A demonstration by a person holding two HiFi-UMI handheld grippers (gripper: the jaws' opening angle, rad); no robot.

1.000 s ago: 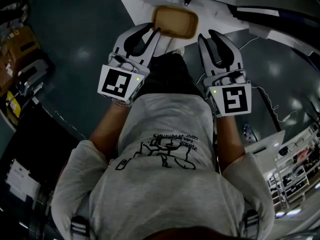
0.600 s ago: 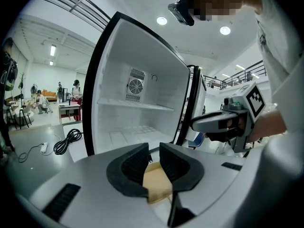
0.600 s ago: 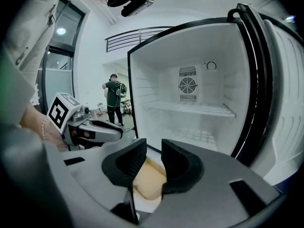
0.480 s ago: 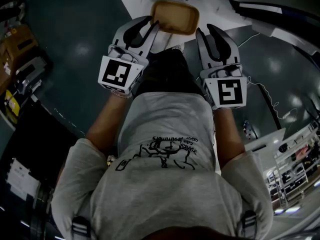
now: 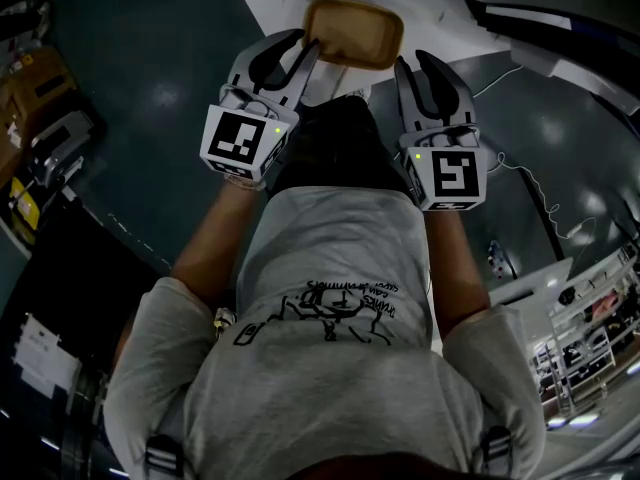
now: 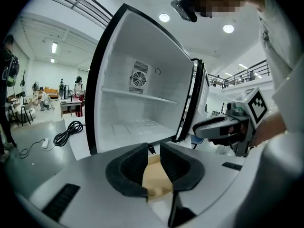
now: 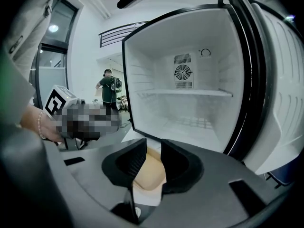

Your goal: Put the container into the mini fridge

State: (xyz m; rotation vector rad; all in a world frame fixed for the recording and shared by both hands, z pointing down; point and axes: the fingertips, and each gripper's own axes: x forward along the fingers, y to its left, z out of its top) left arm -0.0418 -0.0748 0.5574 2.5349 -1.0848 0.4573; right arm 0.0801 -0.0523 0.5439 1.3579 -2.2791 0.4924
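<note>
A shallow tan container (image 5: pixel 352 33) hangs between my two grippers in front of the open white mini fridge (image 6: pixel 142 99). My left gripper (image 5: pixel 298 56) grips its left end; the tan rim (image 6: pixel 154 177) fills the gap between the pads. These jaws have just been opening a little, with the rim still between them. My right gripper (image 5: pixel 412 68) is shut on the right end, whose tan edge (image 7: pixel 149 172) sits between its dark pads. The fridge's empty inside (image 7: pixel 194 113) lies straight ahead of both grippers.
The fridge door (image 7: pixel 278 80) stands open at the right. One shelf (image 6: pixel 137 96) crosses the fridge's upper part. A black cable (image 6: pixel 66 132) lies coiled on the floor at the left, a thin white wire (image 5: pixel 530 193) at the right. People stand far off (image 7: pixel 109 91).
Both grippers have sunk a little with the container and edged closer to the fridge opening. The hold on the container looks the same.
</note>
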